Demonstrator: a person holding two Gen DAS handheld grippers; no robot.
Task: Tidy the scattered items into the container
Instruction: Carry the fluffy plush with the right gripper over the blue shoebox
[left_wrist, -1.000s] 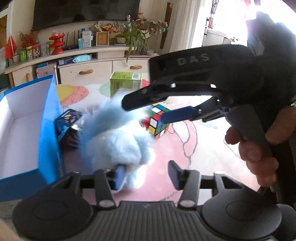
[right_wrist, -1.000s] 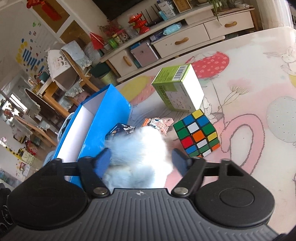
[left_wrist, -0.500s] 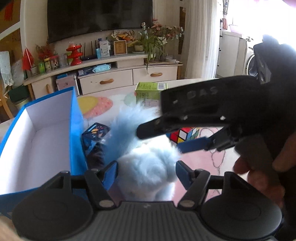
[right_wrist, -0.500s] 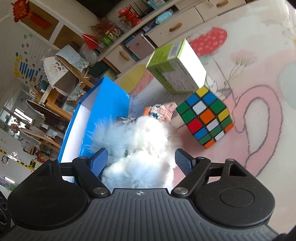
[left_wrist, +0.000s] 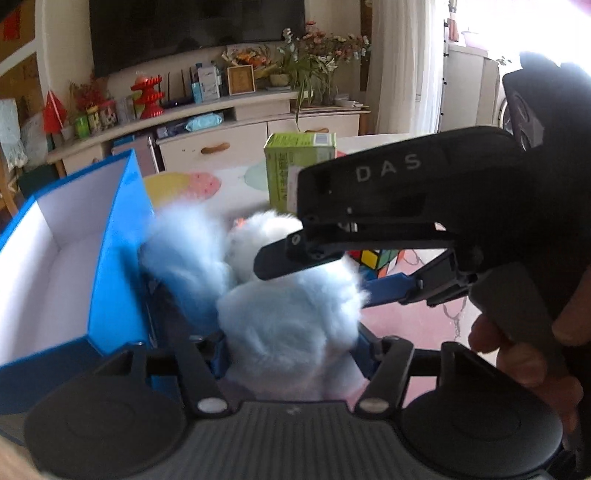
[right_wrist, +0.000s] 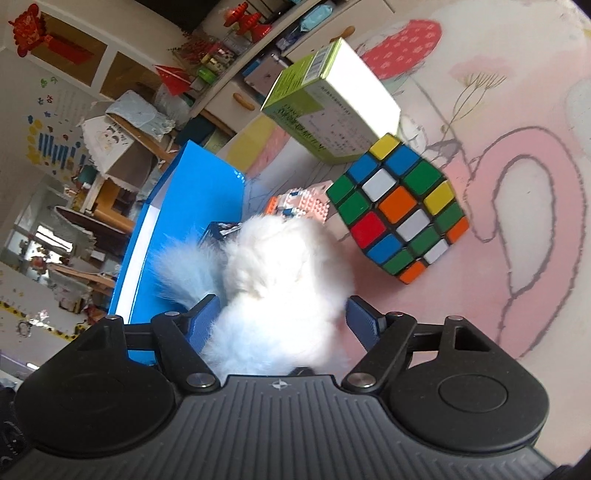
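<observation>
A fluffy pale-blue plush toy (left_wrist: 284, 314) is held between the fingers of both grippers. My left gripper (left_wrist: 291, 354) is closed on its lower part. My right gripper (right_wrist: 284, 317) grips it too, its fingers pressed into the fur (right_wrist: 280, 280); it shows in the left wrist view (left_wrist: 332, 273). The open blue box (left_wrist: 74, 266) with a white inside stands just left of the toy, also in the right wrist view (right_wrist: 184, 229).
A Rubik's cube (right_wrist: 402, 206), a green-and-white carton (right_wrist: 328, 107), a pink brick toy (right_wrist: 303, 201) and a small dark box (right_wrist: 221, 229) lie on the pink patterned table (right_wrist: 517, 221). A sideboard (left_wrist: 221, 140) stands behind.
The plush toy has been lifted off the table and carried slightly toward the blue box. Both grippers have tightened around it and risen.
</observation>
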